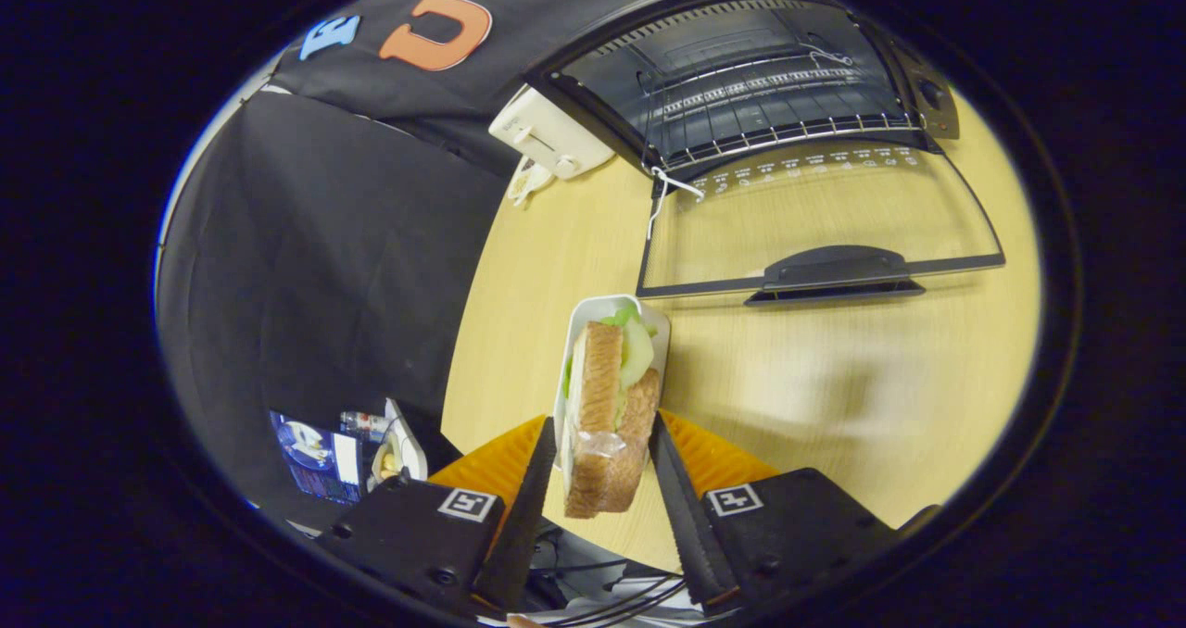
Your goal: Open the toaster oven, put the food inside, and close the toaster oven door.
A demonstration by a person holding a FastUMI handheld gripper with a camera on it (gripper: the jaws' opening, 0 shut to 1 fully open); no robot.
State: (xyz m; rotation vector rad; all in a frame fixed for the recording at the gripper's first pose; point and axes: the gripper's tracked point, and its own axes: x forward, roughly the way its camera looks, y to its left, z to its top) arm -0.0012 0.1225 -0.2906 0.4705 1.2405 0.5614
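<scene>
Gripper view, at 8 o'clock: small clutter (347, 452) sits low beside the black cloth wall, off the table and no part of the job.
White toaster (548, 133), at 11 o'clock: rests on the wooden table (834, 396) against the cloth, just left of the toaster oven.
Gripper (602, 466), at 6 o'clock: both fingers close on the sandwich, one finger pad (528, 508) pressing each bread face, so it rides upright, on edge.
Sandwich (607, 406), at 6 o'clock: toasted bread with green filling, held between the fingers; a white tray (579, 318) shows just behind it, whether touching I cannot tell.
Toaster oven (741, 72), at 1 o'clock: well beyond the fingers, wire rack (769, 119) bare.
Oven door (815, 220), at 2 o'clock: folded down flat toward the gripper, handle (834, 274) nearest, leaving the mouth free for loading.
Step, as I judge: opening done; carrying the food in remains, then closing.
</scene>
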